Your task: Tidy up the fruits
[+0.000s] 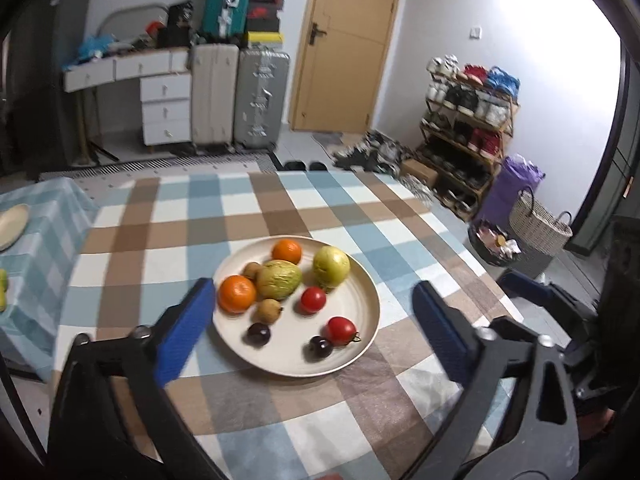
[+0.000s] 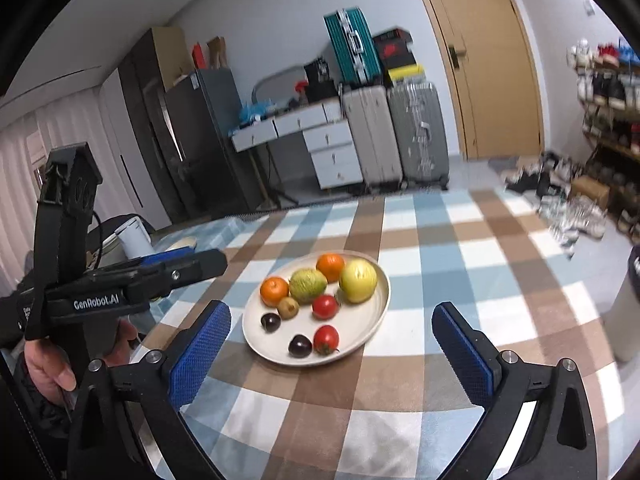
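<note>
Blue bumpy pads line the black fingers [image 2: 208, 344] of the right gripper [image 2: 332, 350]. They are spread wide and nothing is between them. The left gripper [image 1: 316, 332] has its fingers [image 1: 188, 328] spread wide too, with nothing pinched.

Just past both pairs of fingers, a round cream plate [image 1: 352, 312] sits on the bench [image 1: 160, 240]. A soft cloth with blue, brown and white squares covers the bench. In the left wrist view the plate lies between the fingers, closer to the left one.

On the plate are smooth round fruits. Two shiny oranges [image 1: 236, 294], a bumpy green melon [image 1: 279, 279] and a yellow-green apple [image 1: 331, 266] sit at the far side. Two small brown kiwis [image 1: 268, 311] are near the melon. Two red tomatoes [image 1: 313, 299] and two dark plums [image 1: 258, 334] lie at the side close to the fingers. The fruits are close together, and some touch.

In the right wrist view, a hand [image 2: 48, 364] holds the left gripper off to the left of the fingers.

Far behind the bench stand two tall hard suitcases [image 1: 240, 96], white drawers [image 1: 166, 108], a tan wooden door [image 1: 348, 40] and a shoe rack [image 1: 468, 128]. A woven basket [image 1: 538, 220] sits on the floor to the right.
</note>
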